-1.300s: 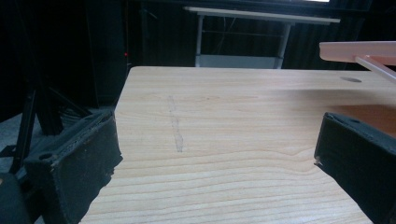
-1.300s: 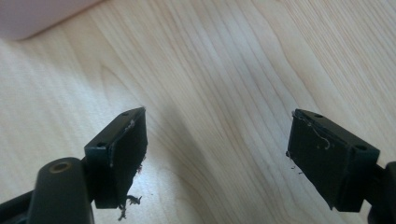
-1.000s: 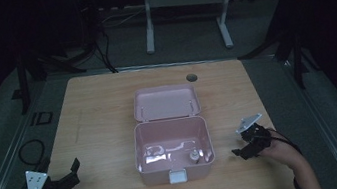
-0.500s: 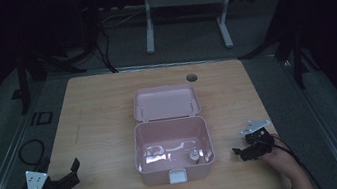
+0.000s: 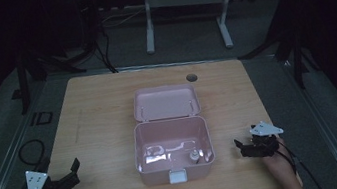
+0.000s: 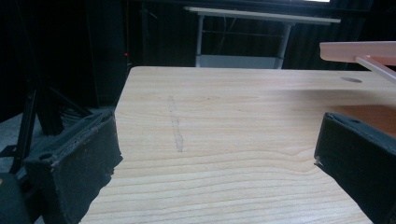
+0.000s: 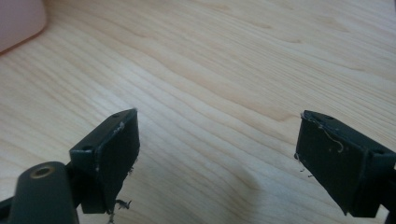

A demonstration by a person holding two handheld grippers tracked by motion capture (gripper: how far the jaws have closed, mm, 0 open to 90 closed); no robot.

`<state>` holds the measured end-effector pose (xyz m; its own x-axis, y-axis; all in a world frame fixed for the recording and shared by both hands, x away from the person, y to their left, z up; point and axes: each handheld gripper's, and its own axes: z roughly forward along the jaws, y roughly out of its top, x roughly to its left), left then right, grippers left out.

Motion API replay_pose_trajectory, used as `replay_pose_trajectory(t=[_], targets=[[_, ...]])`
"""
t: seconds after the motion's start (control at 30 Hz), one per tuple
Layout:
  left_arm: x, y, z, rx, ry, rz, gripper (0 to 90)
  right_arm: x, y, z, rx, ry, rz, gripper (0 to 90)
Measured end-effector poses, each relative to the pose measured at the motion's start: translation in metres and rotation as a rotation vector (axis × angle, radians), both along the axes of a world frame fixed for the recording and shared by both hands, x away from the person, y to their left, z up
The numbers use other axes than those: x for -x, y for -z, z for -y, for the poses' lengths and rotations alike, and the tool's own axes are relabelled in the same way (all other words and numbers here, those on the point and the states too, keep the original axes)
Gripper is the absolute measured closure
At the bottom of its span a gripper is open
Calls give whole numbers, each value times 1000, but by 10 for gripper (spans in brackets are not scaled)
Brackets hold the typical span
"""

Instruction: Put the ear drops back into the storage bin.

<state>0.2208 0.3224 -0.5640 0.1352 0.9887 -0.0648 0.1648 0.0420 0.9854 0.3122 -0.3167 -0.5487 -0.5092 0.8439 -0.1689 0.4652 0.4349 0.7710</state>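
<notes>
A: Pale wood grain covers the bench; past its far edge the room is too dark to read, apart from a grey frame's legs.

B: And at the near-left corner?

A: The left gripper, jaws spread wide over bare wood, grasping nothing. The person's hand behind it is cut off by the picture's bottom edge.

B: The middle?

A: A pink box at the near edge, its lid flung back toward the far edge. Inside lie a small round-topped object and some pale glossy pieces, too blurred to name.

B: The right?

A: The right gripper sits near the near-right corner, just beside the box, jaws released, empty.
</notes>
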Motion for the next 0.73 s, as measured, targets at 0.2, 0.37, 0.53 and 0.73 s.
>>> replay_pose_trajectory(t=[0.2,0.37,0.53,0.73], targets=[[0,0,0,1,1,0,4,2,1,2,-16,9,28,133],[0,0,0,3,1,-1,4,3,1,7,-48,12,41,134],[0,0,0,3,3,-1,4,4,3,8,-55,17,41,133],[0,0,0,2,3,-1,4,4,3,10,-65,23,46,133]])
